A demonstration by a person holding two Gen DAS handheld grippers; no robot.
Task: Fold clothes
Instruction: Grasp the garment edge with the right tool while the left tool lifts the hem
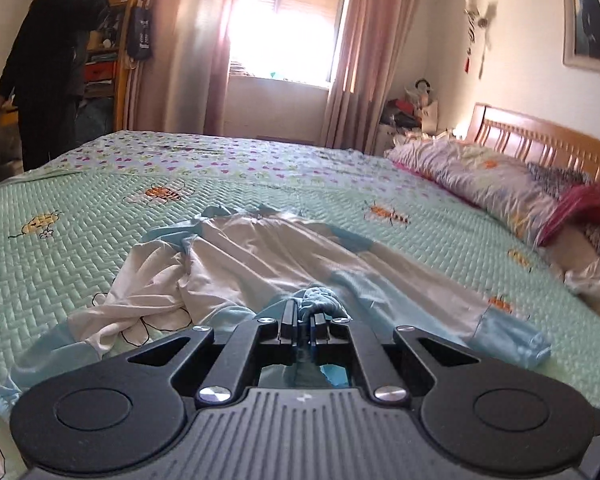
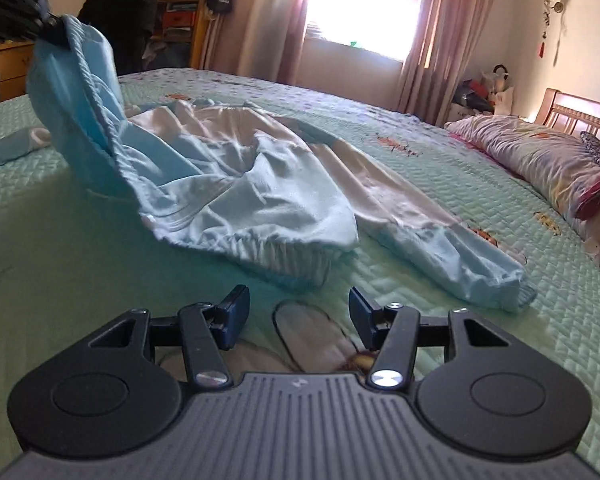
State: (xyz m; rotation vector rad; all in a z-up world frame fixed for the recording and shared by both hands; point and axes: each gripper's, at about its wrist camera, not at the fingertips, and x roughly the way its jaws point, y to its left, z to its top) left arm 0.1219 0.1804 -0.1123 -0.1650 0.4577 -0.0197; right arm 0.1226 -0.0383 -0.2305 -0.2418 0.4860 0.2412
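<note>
Now first fold starting: left gripper (image 1: 305, 322) clamped on blue hem of top (image 2: 236, 168), lifting it off bed (image 2: 440, 300). Right gripper (image 2: 298, 312) gaping, empty, low before hem; next, grab other corner.

Wide bed under mint-green quilted bedspread (image 1: 100, 220) fills near ground. Far wall: bright backlit window (image 1: 288, 28), dusty-pink curtains (image 1: 188, 40) either side. Slatted wooden headboard (image 1: 540, 140) right; cluttered wooden shelves (image 1: 112, 20) far left.
</note>
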